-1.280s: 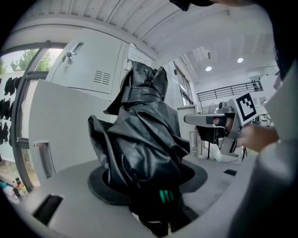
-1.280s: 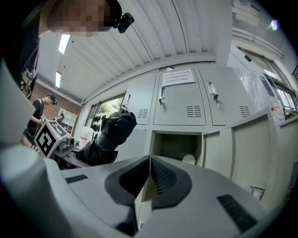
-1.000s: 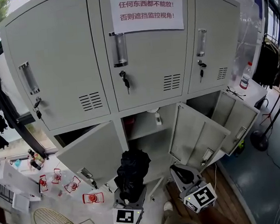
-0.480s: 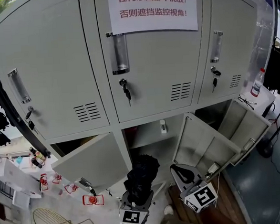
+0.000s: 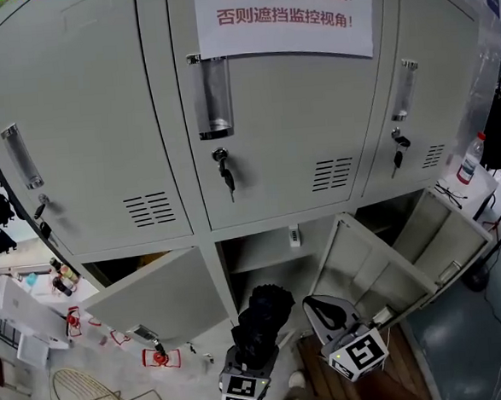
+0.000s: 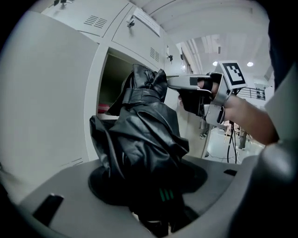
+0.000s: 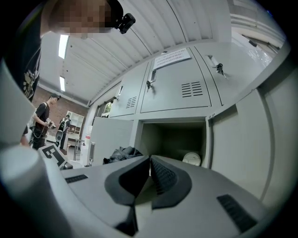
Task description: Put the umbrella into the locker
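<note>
Head view: a grey locker (image 5: 99,120) fills the frame. Its upper doors are closed, with keys (image 5: 225,173) in the locks and a paper notice (image 5: 285,17) in red print on the middle one. The three lower doors stand open. At the bottom centre, the left gripper (image 5: 251,357) is clamped on a folded black umbrella (image 5: 263,314), which stands up from its jaws in front of the open middle lower compartment (image 5: 263,254). The right gripper (image 5: 318,308) is just beside it to the right, in front of the swung-out middle door (image 5: 366,259).

Left gripper view: the jaws stand fairly wide and grip the lower end of the umbrella (image 6: 139,139), whose crumpled fabric rises between them. Its top is level with the dark opening of the compartment (image 6: 114,81). The right gripper (image 6: 172,82) reaches in from the right, near the umbrella's top, with a hand (image 6: 242,116) behind it.

Right gripper view: the jaws are pressed together with nothing between them. They point at the open compartment (image 7: 172,137), where a white round object (image 7: 191,159) lies at the back. The umbrella (image 7: 121,153) shows low on the left, outside the opening.
</note>
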The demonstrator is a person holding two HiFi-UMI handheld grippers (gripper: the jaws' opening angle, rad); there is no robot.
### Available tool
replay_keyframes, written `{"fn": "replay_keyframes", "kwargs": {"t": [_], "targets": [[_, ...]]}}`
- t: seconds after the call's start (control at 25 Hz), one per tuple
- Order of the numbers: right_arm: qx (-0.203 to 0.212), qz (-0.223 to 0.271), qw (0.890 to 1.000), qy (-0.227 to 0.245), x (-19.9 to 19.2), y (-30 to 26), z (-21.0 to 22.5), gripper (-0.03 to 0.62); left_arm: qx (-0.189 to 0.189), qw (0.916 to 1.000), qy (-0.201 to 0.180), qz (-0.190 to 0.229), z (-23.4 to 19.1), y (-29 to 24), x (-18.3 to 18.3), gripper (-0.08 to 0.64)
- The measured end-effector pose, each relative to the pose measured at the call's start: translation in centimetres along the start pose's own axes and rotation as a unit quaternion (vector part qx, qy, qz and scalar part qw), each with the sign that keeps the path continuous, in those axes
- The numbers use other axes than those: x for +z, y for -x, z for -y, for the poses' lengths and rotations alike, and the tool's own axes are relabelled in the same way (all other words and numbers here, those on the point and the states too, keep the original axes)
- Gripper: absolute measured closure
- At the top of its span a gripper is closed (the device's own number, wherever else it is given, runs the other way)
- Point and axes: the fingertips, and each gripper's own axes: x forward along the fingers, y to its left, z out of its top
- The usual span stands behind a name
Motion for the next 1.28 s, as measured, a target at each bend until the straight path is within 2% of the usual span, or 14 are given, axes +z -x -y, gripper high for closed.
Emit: {"fn": "replay_keyframes", "kwargs": {"t": [0.48, 0.68, 1.28], "targets": [[0.007, -0.013, 1.0, -0.009, -1.6, -0.7, 1.5, 0.56, 0.003, 0.9979, 0.032, -0.057, -0.7, -4.8, -4.1, 0.304], [0.009, -0.014, 1.0, -0.011, -2.1, -1.1, 2.2, 0.56, 0.005, 0.9954, 0.059, -0.075, -1.4, -6.8, -5.8, 0.305], [0.026, -0.021, 0.999, -0.01, -3.5, -2.1, 3.0, 0.56, 0.029, 0.9874, 0.091, -0.126, -4.6, -11.9, -8.5, 0.305]]}}
